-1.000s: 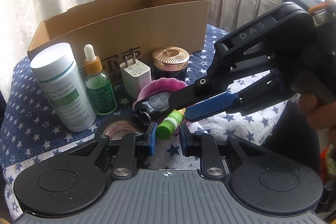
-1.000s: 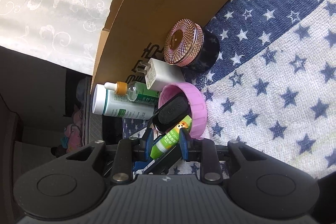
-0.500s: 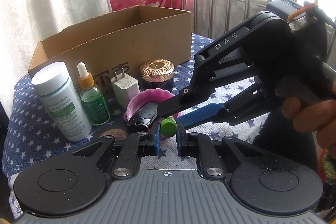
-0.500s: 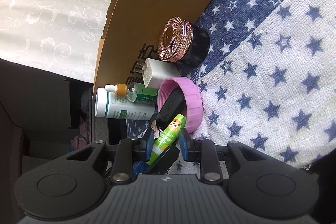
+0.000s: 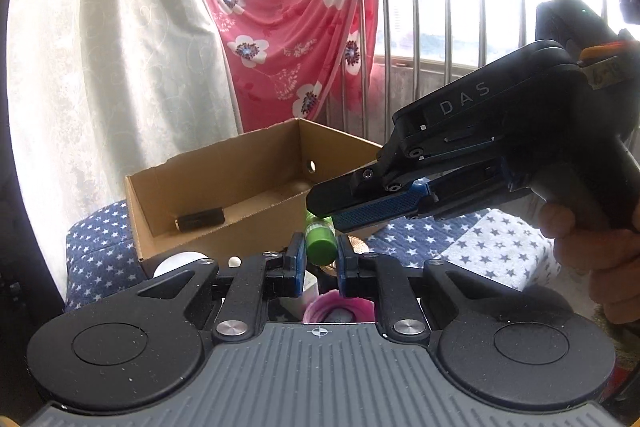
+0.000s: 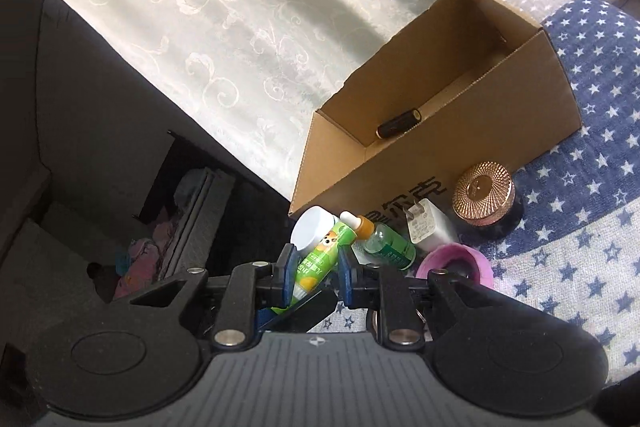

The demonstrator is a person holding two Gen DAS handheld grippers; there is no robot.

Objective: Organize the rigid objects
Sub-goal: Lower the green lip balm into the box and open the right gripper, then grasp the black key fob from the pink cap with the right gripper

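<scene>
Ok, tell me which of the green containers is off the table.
The green tube, gripped between both grippers' jaws. The green dropper bottle stands on the cloth by the box.

left gripper (image 5: pixel 319 259): level, fingers forward, jaws narrowed with pads at both sides of a held item | right gripper (image 6: pixel 314 263): jaws clamped on the same item, pads pressing both its sides; in left wrist view its body enters from the right, fingers angled down-left | right hand (image 5: pixel 596 255): wrapped round the handle
</scene>
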